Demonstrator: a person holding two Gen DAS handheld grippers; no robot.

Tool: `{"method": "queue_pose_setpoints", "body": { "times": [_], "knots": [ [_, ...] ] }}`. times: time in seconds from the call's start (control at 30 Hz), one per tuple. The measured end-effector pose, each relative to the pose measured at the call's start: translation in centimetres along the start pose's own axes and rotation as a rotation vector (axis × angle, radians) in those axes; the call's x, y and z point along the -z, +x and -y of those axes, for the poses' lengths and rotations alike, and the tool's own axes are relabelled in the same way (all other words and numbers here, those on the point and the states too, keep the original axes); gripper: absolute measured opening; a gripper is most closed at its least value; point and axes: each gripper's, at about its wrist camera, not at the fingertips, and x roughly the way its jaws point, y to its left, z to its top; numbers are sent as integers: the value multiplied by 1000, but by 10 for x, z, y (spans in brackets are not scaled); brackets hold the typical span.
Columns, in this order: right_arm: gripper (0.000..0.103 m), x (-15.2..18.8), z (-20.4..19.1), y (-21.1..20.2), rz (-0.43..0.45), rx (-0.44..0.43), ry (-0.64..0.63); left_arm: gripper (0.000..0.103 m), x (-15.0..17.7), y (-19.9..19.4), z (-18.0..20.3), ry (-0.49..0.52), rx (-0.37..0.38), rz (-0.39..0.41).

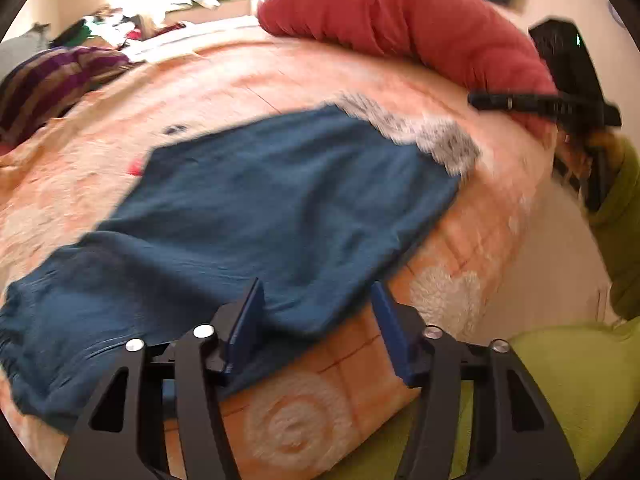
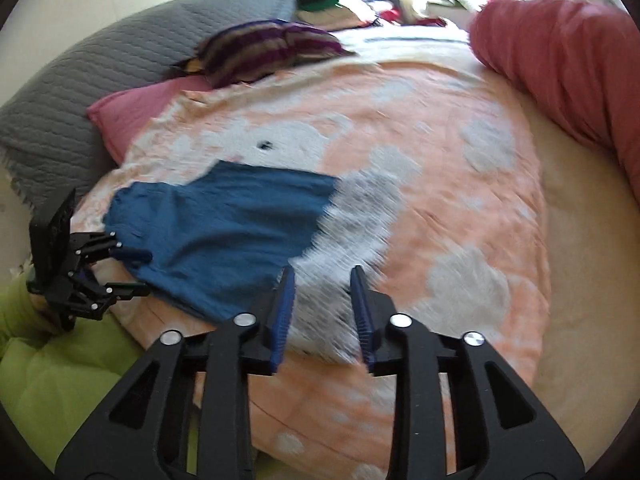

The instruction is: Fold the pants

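Note:
Blue pants [image 1: 260,208] lie spread flat on an orange and white blanket [image 1: 248,76], also in the right wrist view as blue pants [image 2: 224,232]. A grey and white patterned patch [image 2: 352,224] adjoins their right end; I cannot tell whether it belongs to them. My left gripper [image 1: 318,296] is open at the pants' near edge, with a fold of blue cloth lying between its fingers and not pinched. In the right wrist view the left gripper [image 2: 134,273] is at the pants' left end. My right gripper [image 2: 322,280] is open just above the grey patch.
A long red bolster [image 2: 560,72] runs along the bed's right side. A purple striped cushion [image 2: 268,48], a pink pillow [image 2: 128,116] and a grey quilt [image 2: 92,76] lie at the far left. Clothes are piled by the window. A person's lime-green clothing [image 1: 568,380] is at the near edge.

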Motion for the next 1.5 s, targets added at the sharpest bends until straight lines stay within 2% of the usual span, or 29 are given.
{"method": "queue_pose_setpoints", "body": {
  "times": [0.03, 0.07, 0.13, 0.23, 0.27, 0.33, 0.43, 0.47, 0.53, 0.6, 0.63, 0.67, 0.7, 0.8, 0.83, 0.93, 1.1, 1.17, 1.23, 1.33, 1.4, 1.5],
  "knots": [
    [27, -1, -4, 7, -9, -19, -8, 57, 1, -9, -6, -24, -13, 21],
    [27, -2, -12, 20, -31, -51, -22, 65, 2, -22, -17, -62, -43, 53],
    [28, -3, -21, 38, -59, -81, -37, 74, 6, -41, -37, -137, -103, 93],
    [31, 0, -32, 59, -101, -109, -53, 85, 20, -71, -82, -313, -249, 132],
    [32, 1, -33, 61, -106, -112, -57, 88, 30, -82, -103, -396, -330, 134],
    [34, 2, -34, 65, -114, -119, -64, 88, 46, -93, -135, -538, -388, 128],
    [40, 5, -34, 64, -114, -117, -65, 90, 71, -99, -169, -728, -323, 151],
    [40, 5, -34, 64, -114, -114, -64, 95, 75, -97, -174, -759, -295, 153],
    [41, 5, -33, 64, -114, -109, -59, 95, 80, -89, -182, -814, -239, 155],
    [43, 6, -34, 66, -119, -109, -59, 93, 79, -76, -183, -826, -222, 141],
    [44, 7, -33, 66, -125, -108, -59, 79, 80, -73, -182, -824, -236, 137],
    [46, 9, -34, 68, -135, -108, -62, 45, 78, -69, -181, -819, -249, 130],
    [47, 10, -34, 71, -146, -107, -64, 39, 77, -67, -181, -818, -244, 132],
    [48, 17, -31, 79, -199, -69, -68, 40, 80, -76, -185, -817, -252, 151],
    [47, 19, -30, 80, -210, -68, -67, 39, 80, -84, -186, -813, -275, 167],
    [47, 21, -29, 78, -210, -70, -72, 40, 83, -99, -192, -805, -316, 186],
    [53, 25, -33, 84, -220, -64, -78, 45, 98, -75, -202, -827, -314, 94],
    [53, 25, -32, 82, -218, -67, -79, 48, 103, -74, -206, -853, -288, 103],
    [53, 23, -32, 80, -217, -75, -74, 53, 102, -83, -206, -851, -299, 115],
    [53, 15, -29, 65, -165, -94, -64, 66, 92, -106, -199, -812, -356, 162],
    [54, 5, -22, 51, -101, -87, -53, 68, 79, -124, -190, -759, -404, 199],
    [56, -12, -7, 38, -25, -51, -25, 69, 54, -144, -177, -677, -430, 259]
  ]
}}
